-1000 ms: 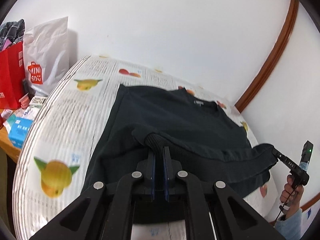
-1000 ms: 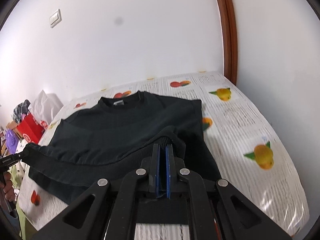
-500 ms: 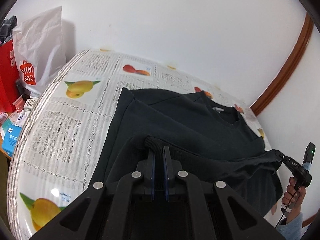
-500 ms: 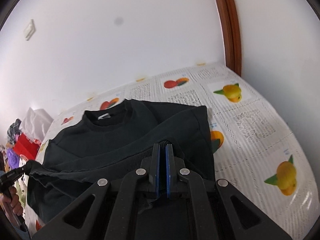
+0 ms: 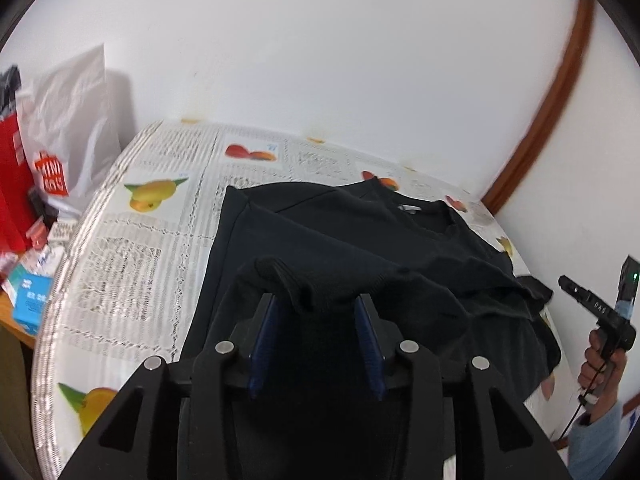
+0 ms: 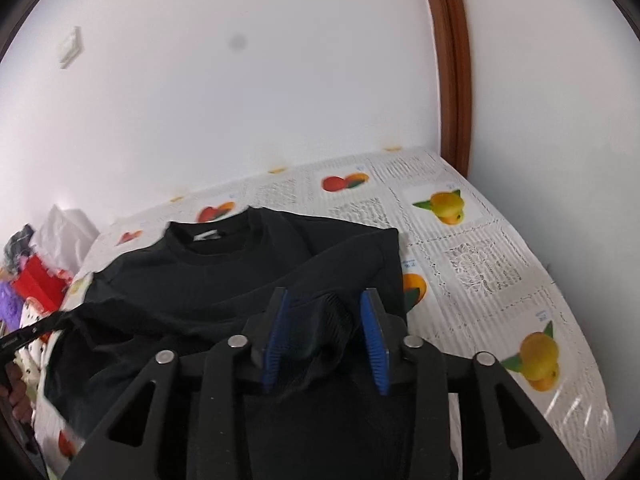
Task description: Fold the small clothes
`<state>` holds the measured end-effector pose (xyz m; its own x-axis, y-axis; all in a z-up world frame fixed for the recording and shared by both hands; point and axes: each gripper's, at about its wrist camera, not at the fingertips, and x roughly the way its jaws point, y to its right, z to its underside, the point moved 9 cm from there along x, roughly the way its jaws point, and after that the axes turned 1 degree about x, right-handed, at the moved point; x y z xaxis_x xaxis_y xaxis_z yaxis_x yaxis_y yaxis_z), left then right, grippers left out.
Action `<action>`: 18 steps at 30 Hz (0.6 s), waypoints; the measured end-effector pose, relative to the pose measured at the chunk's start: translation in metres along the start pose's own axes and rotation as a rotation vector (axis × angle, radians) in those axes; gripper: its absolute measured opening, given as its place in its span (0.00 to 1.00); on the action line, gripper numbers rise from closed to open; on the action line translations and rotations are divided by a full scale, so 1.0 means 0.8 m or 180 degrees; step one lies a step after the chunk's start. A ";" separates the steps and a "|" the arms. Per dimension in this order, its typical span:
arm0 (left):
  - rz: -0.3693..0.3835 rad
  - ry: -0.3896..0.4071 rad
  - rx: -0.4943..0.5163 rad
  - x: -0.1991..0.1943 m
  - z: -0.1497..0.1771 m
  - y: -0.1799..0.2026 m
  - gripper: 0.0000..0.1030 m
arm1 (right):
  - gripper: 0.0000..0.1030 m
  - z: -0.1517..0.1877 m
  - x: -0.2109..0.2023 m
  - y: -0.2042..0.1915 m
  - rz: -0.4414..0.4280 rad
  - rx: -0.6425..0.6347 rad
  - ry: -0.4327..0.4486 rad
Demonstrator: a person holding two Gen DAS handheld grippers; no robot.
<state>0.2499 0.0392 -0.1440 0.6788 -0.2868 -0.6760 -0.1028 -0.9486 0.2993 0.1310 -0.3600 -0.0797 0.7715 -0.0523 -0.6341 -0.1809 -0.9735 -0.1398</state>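
A black sweatshirt [image 5: 360, 248] lies on the fruit-print tablecloth [image 5: 132, 248], its bottom hem folded up over the body. My left gripper [image 5: 316, 312] is open, with the left hem corner bunched loosely between its blue pads. My right gripper [image 6: 326, 308] is open too, with the right hem corner lying between its fingers. The sweatshirt [image 6: 224, 276] shows its collar and white label toward the wall. The right gripper also shows in the left wrist view [image 5: 592, 308], held in a hand.
The table [image 6: 480, 256] stands against white walls with a brown wooden trim [image 6: 452, 60] in the corner. Left of the table are a white Miniso bag [image 5: 68, 136], a red bag [image 5: 12, 192] and small boxes [image 5: 30, 300].
Both grippers have carried the hem forward over the body and opened, letting go of the hem corners. The folded edge now rests on the sweatshirt.
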 end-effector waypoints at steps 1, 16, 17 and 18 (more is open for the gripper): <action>-0.0031 0.0009 0.0055 -0.007 0.006 0.002 0.37 | 0.37 0.008 -0.010 -0.010 -0.0047 -0.0100 -0.0027; -0.0153 -0.0414 0.0364 0.074 0.032 0.021 0.38 | 0.36 0.090 0.076 -0.069 -0.0234 -0.0472 -0.0712; -0.0169 -0.0402 0.0384 0.078 0.027 0.022 0.38 | 0.36 0.082 0.082 -0.067 -0.0223 -0.0455 -0.0688; -0.0177 -0.0387 0.0386 0.086 0.016 0.021 0.38 | 0.36 0.071 0.092 -0.064 -0.0185 -0.0427 -0.0649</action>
<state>0.2853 0.0019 -0.1940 0.5938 -0.2406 -0.7678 -0.1595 -0.9705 0.1808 0.1628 -0.3013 -0.1623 0.6369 0.0374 -0.7701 -0.0466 -0.9951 -0.0869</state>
